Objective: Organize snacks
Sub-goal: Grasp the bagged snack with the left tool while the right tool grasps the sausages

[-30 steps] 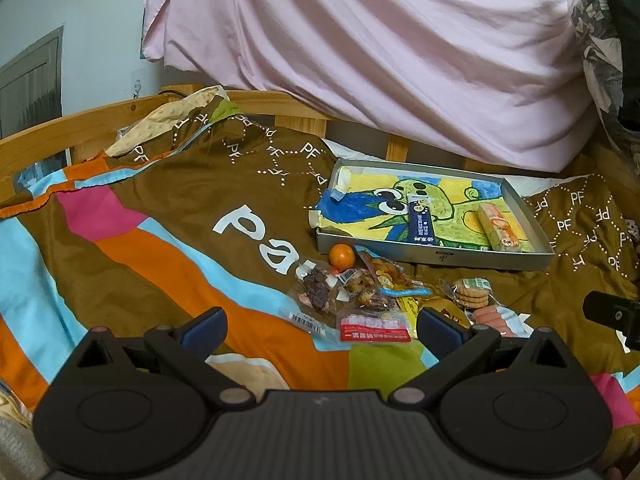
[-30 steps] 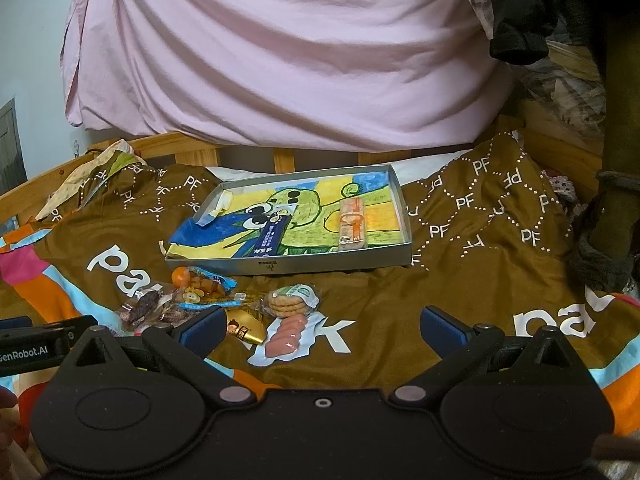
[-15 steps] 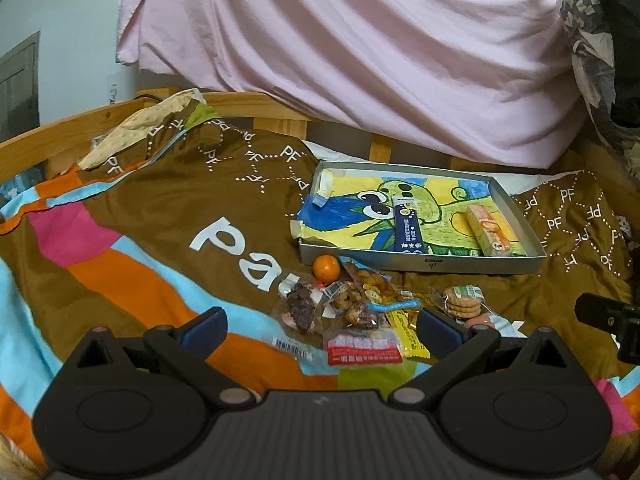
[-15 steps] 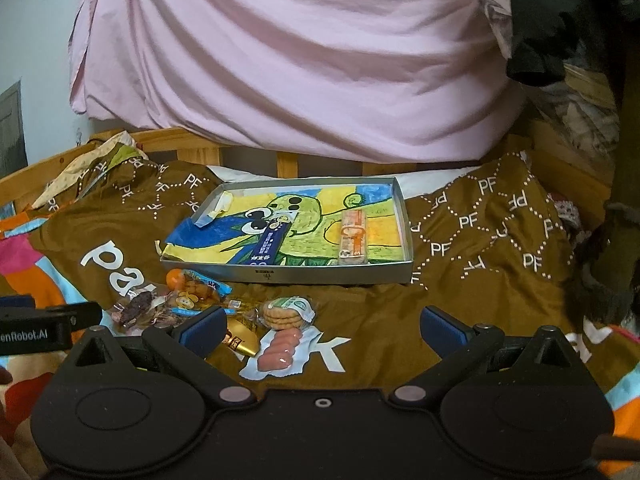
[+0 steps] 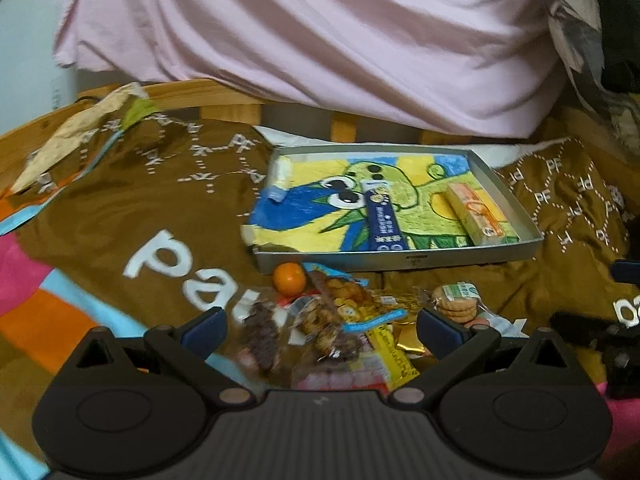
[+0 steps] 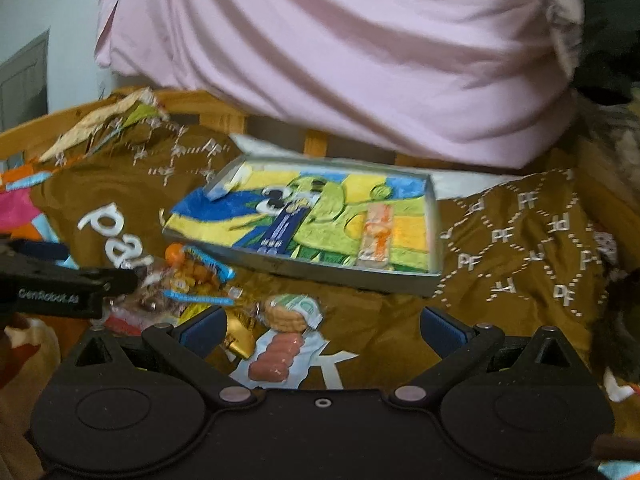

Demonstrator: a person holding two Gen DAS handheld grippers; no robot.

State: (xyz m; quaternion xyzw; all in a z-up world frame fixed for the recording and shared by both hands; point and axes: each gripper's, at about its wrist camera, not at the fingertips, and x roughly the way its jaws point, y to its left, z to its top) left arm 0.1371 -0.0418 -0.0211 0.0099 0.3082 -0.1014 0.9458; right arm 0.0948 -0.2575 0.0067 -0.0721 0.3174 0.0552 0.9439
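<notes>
snacks (image 5: 332, 320) heaped on the bed blanket (image 5: 120, 200), just short of the left gripper (image 5: 320, 326), gaping, empty. right gripper (image 6: 322, 326) likewise wide over the sausage pack (image 6: 276, 356). tray (image 5: 400, 258) beyond. risk: crinkly overlapping wrappers, two lifting together.

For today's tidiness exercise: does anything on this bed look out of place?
Yes. Only two snacks lie in the tray: the blue bar and orange pack. The rest sit jumbled before it: tangerine, biscuits, sausages.
</notes>
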